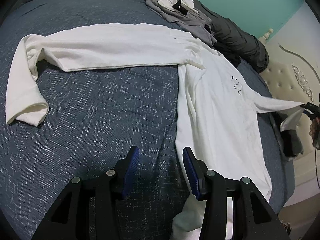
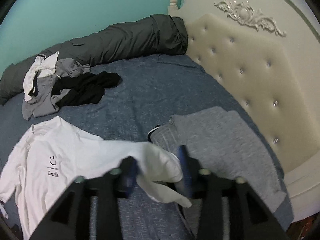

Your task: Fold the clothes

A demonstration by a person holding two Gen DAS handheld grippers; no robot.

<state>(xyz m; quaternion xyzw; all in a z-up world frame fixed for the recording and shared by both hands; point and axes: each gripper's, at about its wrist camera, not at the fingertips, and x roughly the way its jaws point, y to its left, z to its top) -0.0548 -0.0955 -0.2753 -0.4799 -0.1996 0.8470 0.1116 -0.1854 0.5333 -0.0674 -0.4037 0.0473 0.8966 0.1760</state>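
Right wrist view is showing the right gripper (image 2: 158, 172) pinching the cuff of one sleeve (image 2: 160, 164) of the white long-sleeved shirt (image 2: 60, 156), which is lying chest-up on the blue bedspread (image 2: 150, 92). The sleeve-folding step seems to be underway; bringing that sleeve across the chest looks next. The left gripper (image 1: 161, 168) is hovering wide apart near the hem, its other sleeve (image 1: 100, 48) stretching away.

Motion is blurring the right gripper (image 2: 158, 172) at the lower centre of its view so its grip on the sleeve (image 2: 160, 166) is staying unclear, while the left gripper's fingers (image 1: 192, 172) are hiding the shirt (image 1: 218, 108) hem at bottom.
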